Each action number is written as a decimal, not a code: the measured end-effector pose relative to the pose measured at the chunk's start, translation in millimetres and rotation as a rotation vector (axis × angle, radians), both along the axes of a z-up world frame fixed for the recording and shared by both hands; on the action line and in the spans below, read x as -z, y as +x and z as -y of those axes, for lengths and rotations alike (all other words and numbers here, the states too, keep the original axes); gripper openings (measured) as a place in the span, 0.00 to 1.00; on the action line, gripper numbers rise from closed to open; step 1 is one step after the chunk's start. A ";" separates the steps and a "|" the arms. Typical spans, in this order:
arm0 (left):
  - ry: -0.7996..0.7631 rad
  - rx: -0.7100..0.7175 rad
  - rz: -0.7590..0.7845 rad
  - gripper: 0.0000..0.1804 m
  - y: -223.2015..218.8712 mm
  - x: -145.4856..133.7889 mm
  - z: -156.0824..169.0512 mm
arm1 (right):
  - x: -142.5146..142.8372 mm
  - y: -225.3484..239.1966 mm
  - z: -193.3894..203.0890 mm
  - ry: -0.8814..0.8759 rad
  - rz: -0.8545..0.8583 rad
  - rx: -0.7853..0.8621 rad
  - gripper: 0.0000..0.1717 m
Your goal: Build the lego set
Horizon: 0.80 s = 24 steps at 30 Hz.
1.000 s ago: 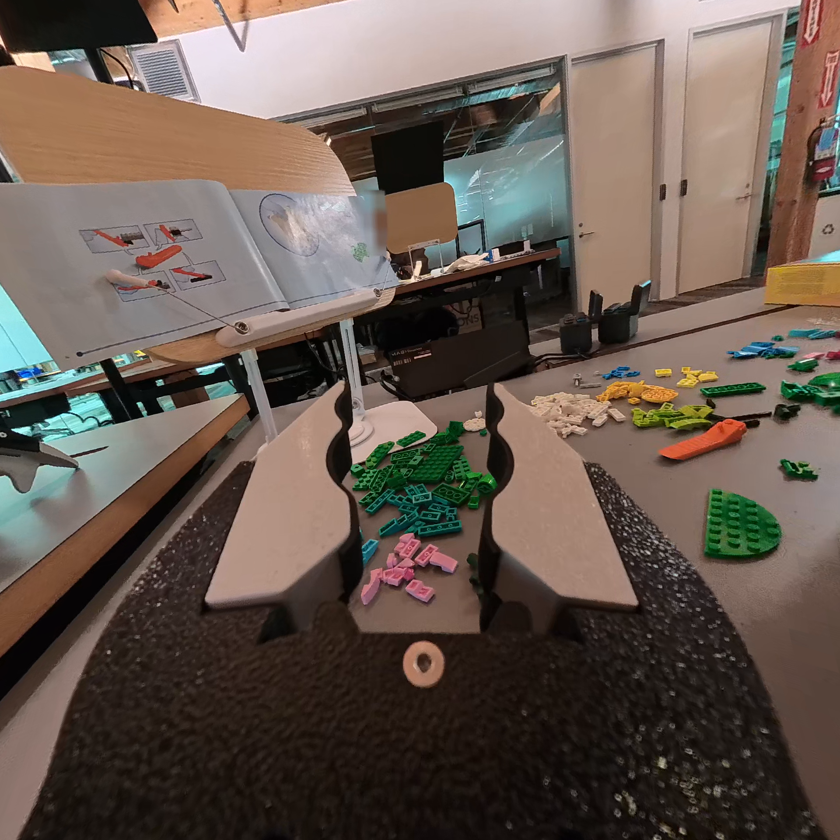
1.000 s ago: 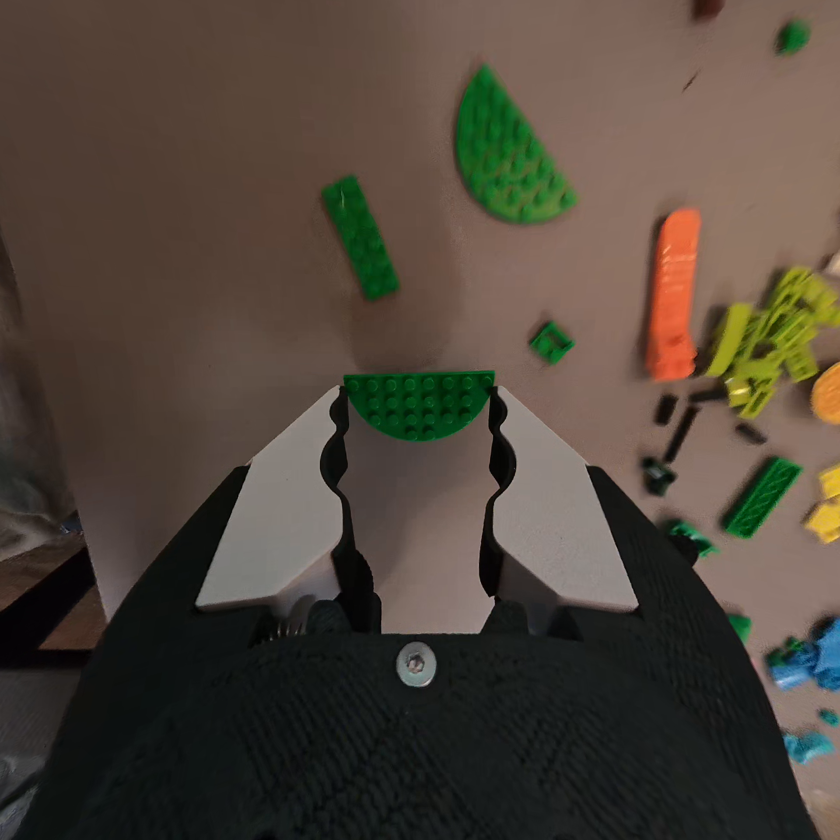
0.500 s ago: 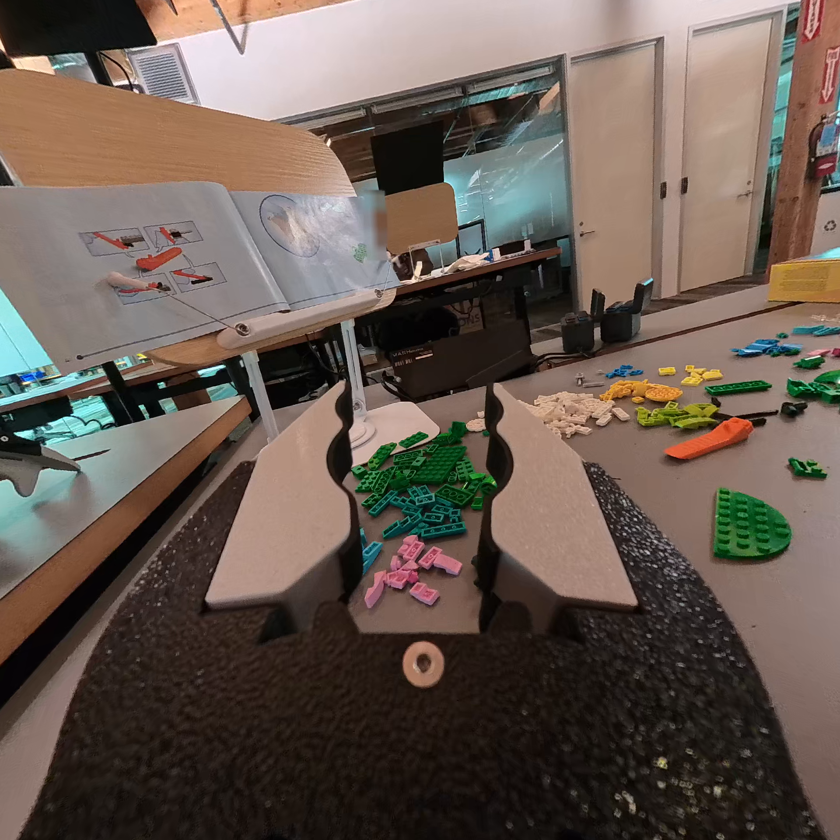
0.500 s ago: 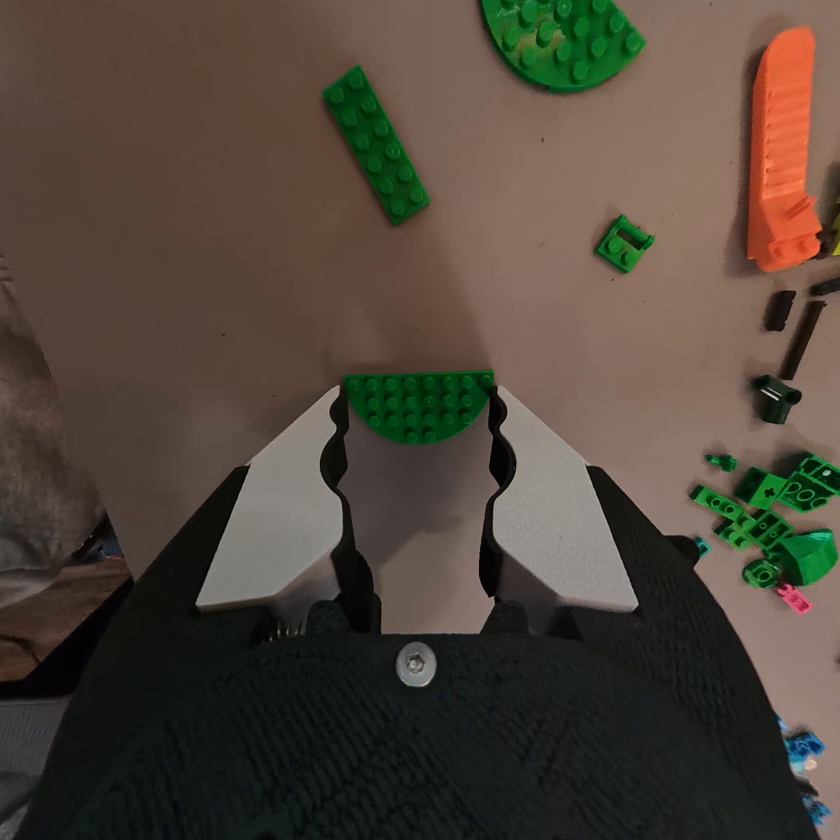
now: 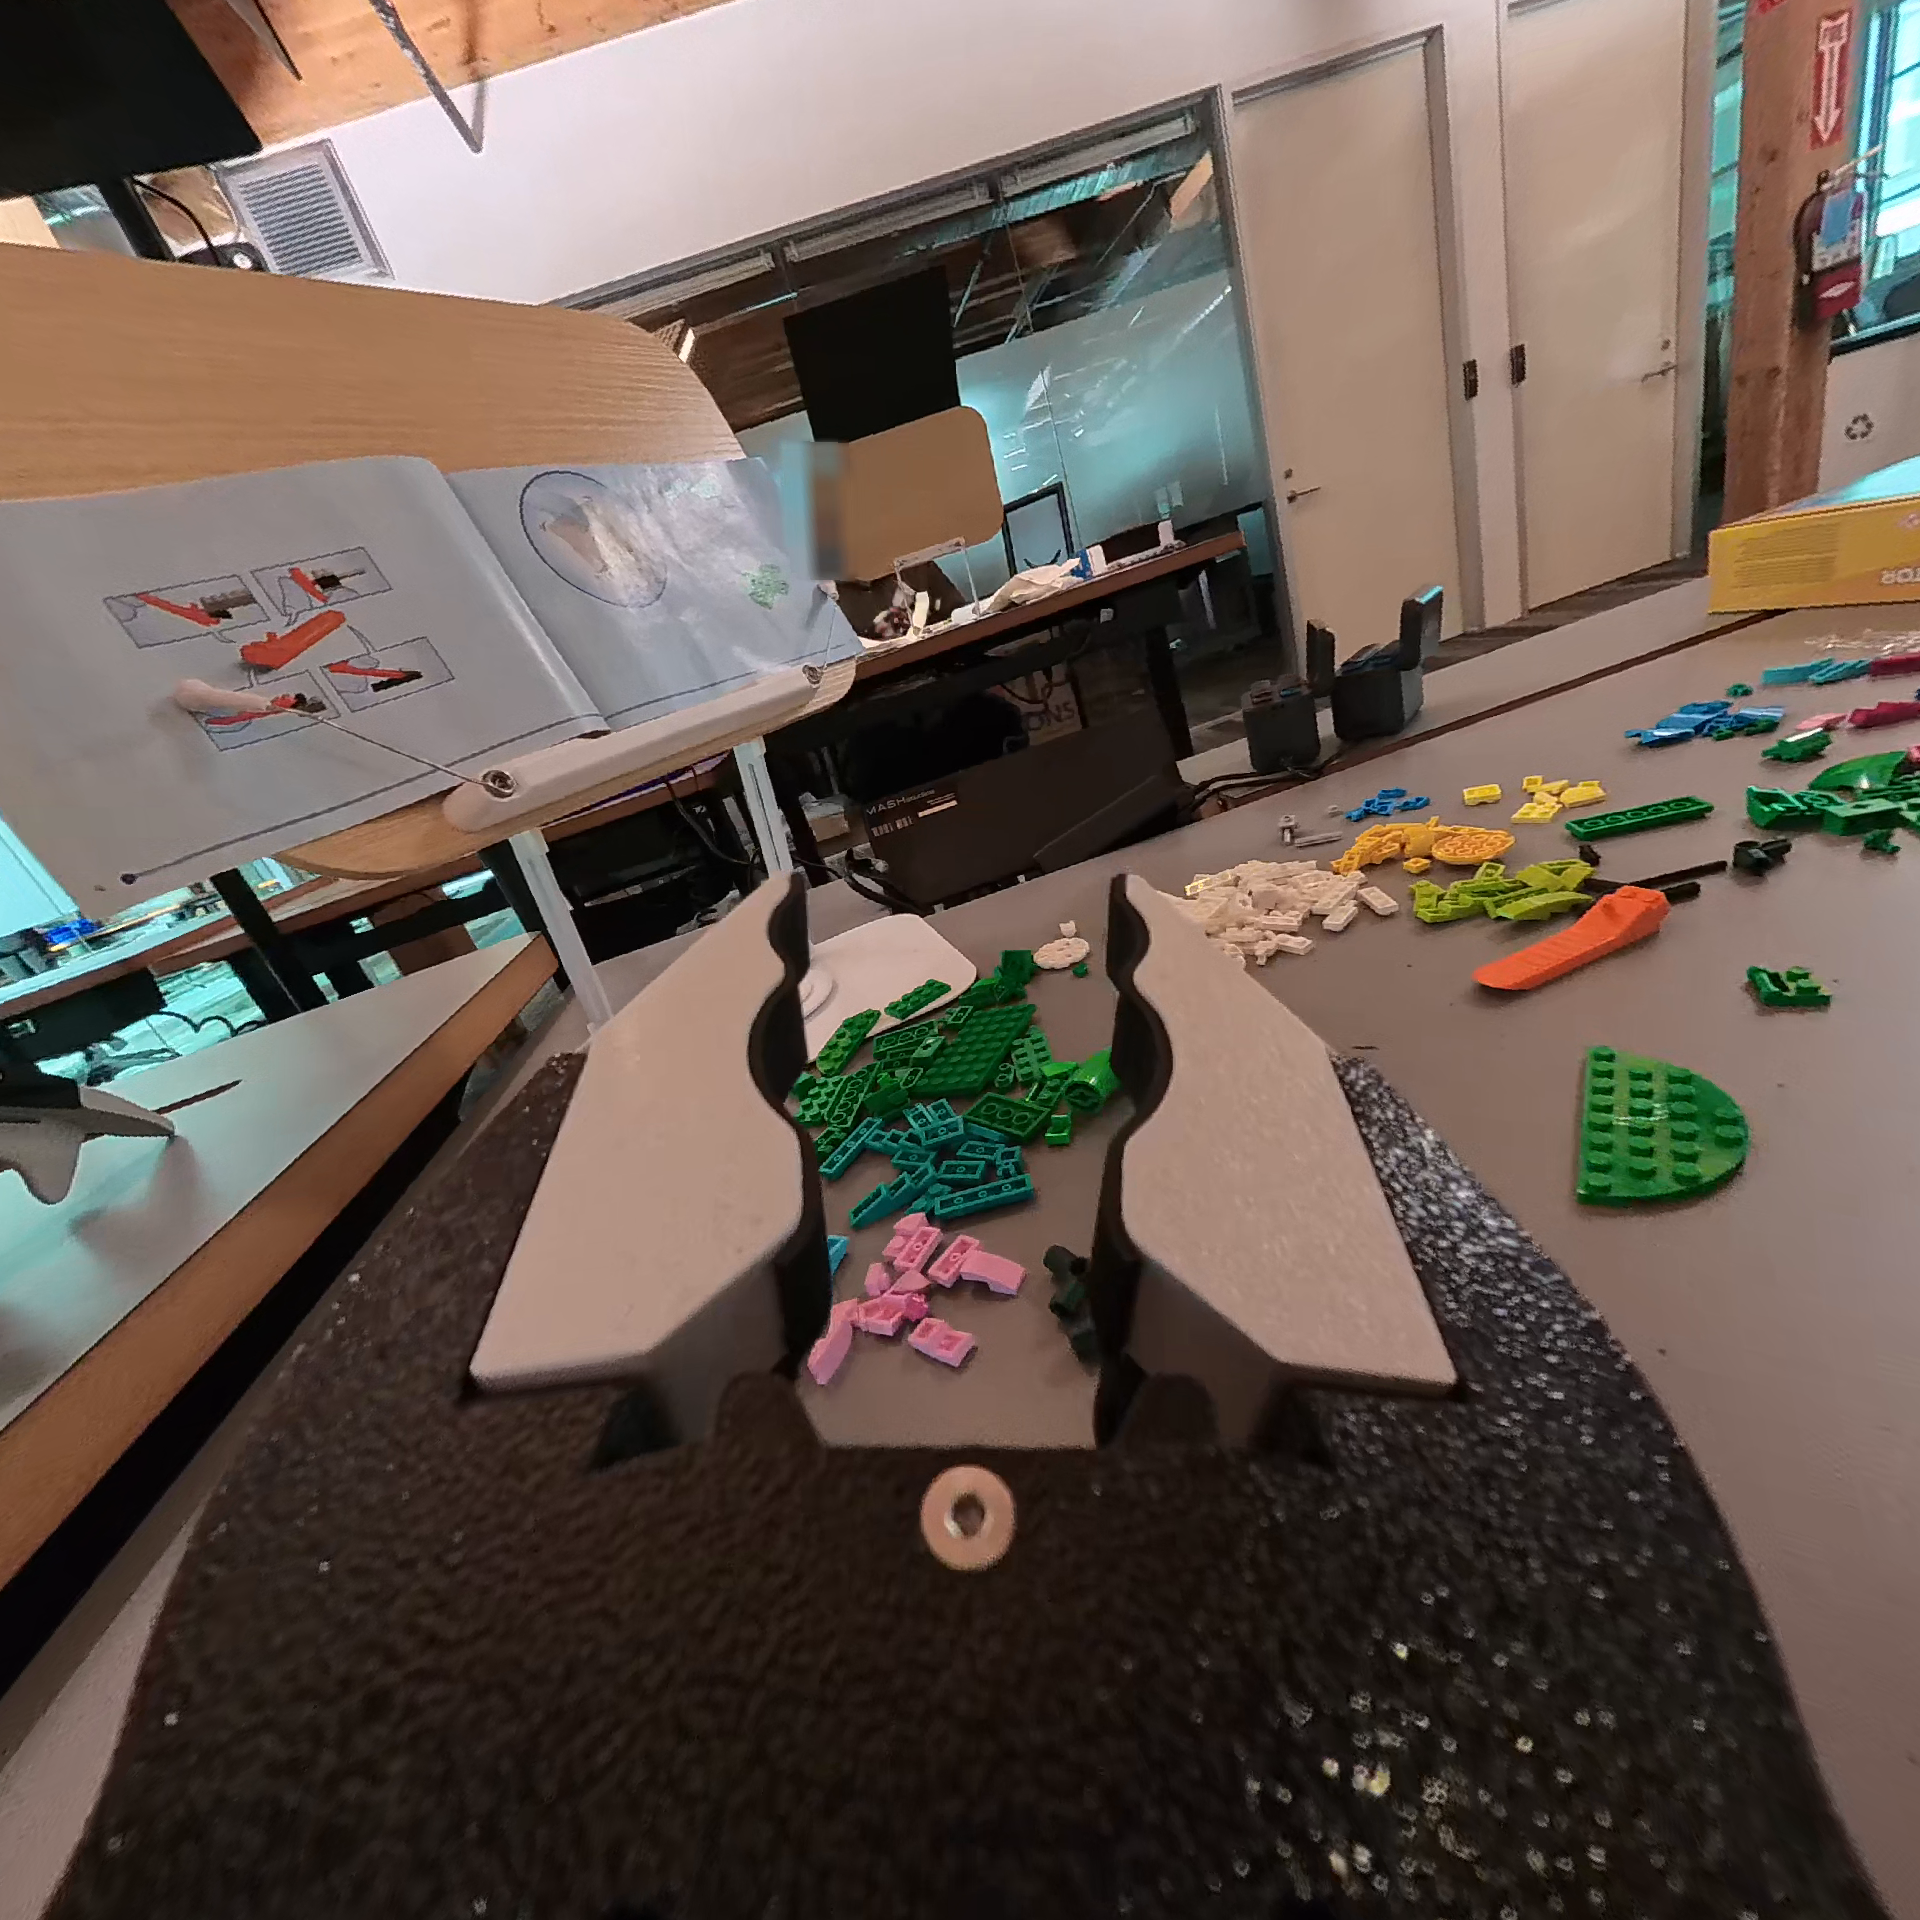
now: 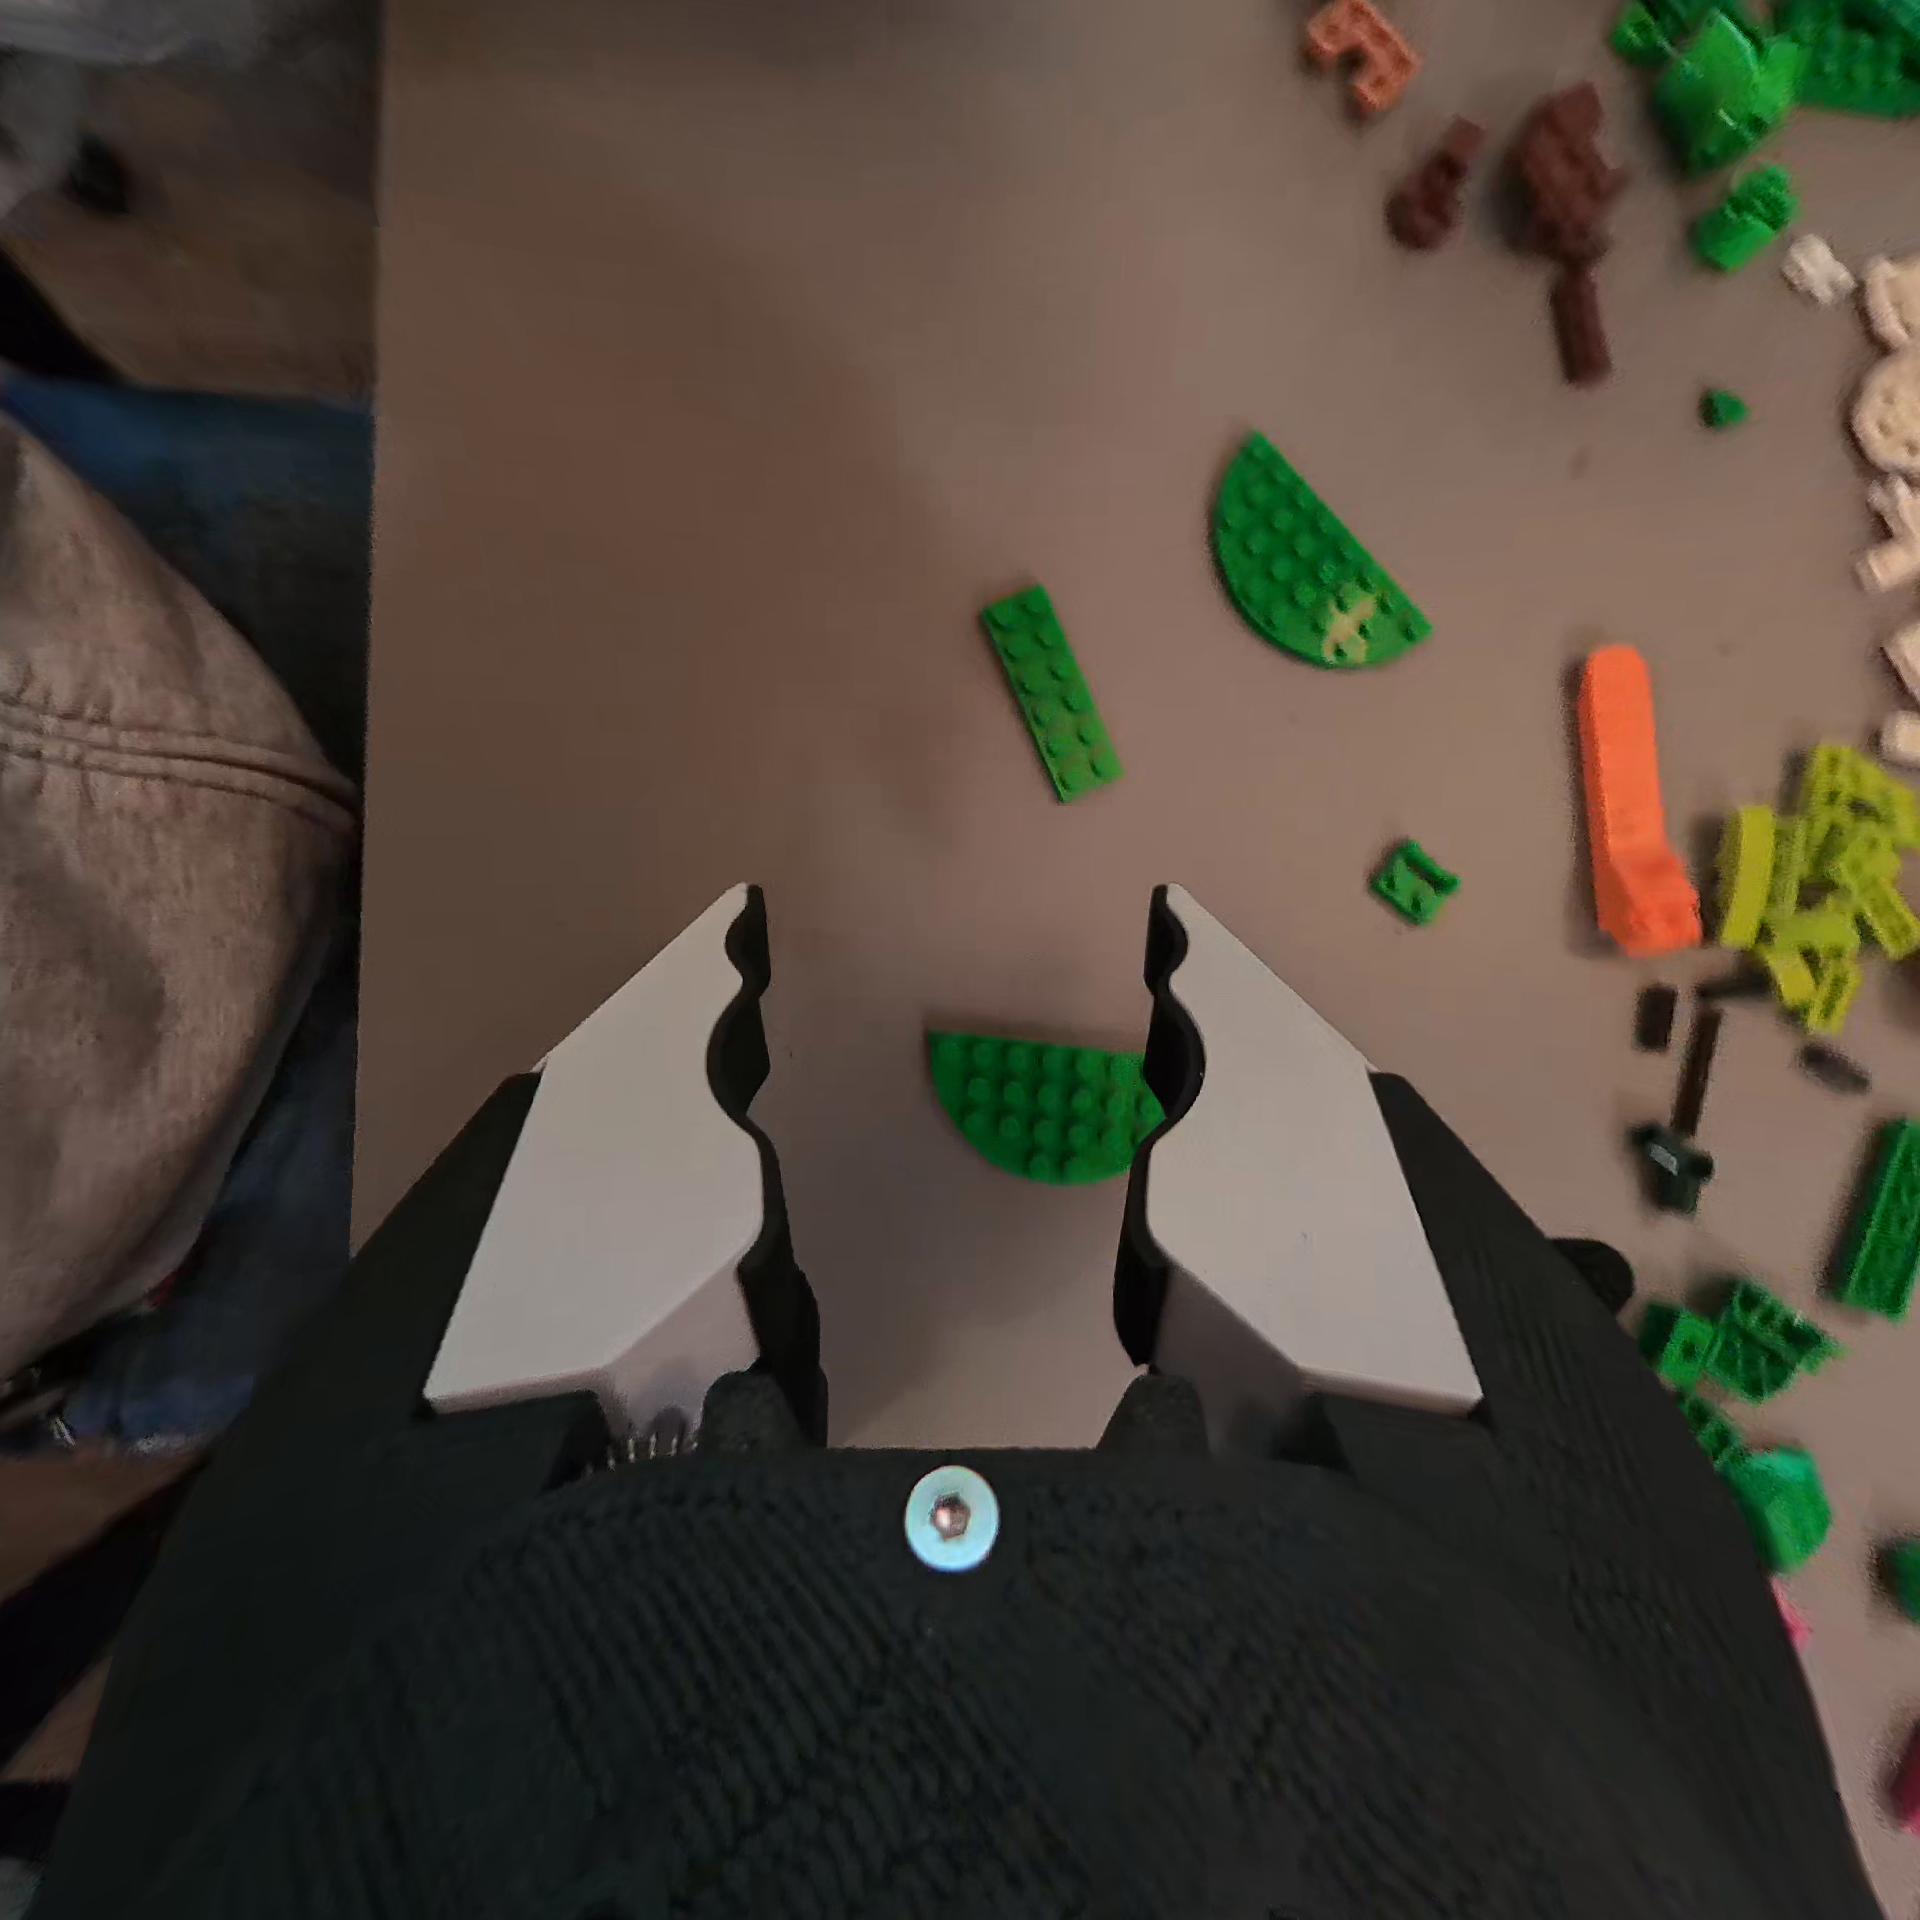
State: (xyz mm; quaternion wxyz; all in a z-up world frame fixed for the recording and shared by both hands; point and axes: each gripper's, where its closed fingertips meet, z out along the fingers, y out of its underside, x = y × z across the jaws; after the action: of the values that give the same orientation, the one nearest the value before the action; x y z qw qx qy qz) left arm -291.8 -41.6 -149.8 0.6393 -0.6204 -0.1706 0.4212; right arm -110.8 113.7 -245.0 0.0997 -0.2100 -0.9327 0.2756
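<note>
Half-round green plate [image 6: 1039, 1107] lies flat on the grey table [image 6: 644, 520], between my right gripper [image 6: 958, 896] fingers, which stand apart and press on nothing; its far corner slips under the right finger [image 6: 1247, 1143], well back from the tips. To grip it well I judge I should centre over it first. At 12 o'clock lies a long green plate [image 6: 1049, 691], at 1 o'clock a second half-round plate [image 6: 1309, 561]. My left gripper [image 5: 956, 914] is spread and bare above green bricks [image 5: 935, 1070] and pink ones [image 5: 914, 1299]. Only container: a yellow box [image 5: 1808, 561], contents hidden.
</note>
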 end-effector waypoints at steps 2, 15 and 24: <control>-0.029 0.009 0.008 0.31 -0.9 5.2 -3.5 | 2.5 -3.4 5.1 0.041 0.003 -0.074 0.41; -0.040 0.075 0.029 0.31 8.2 10.3 -11.1 | 7.3 -53.9 6.0 0.113 0.072 -0.103 0.40; -0.057 0.087 0.030 0.30 7.8 12.3 -14.8 | 26.2 -94.8 22.3 0.210 0.099 -0.197 0.39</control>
State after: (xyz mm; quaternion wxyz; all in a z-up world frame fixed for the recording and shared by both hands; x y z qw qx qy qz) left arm -284.0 -26.9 -162.1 0.6364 -0.6513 -0.1411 0.3885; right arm -205.5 91.4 -271.2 0.0472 -0.1191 -0.9763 0.1743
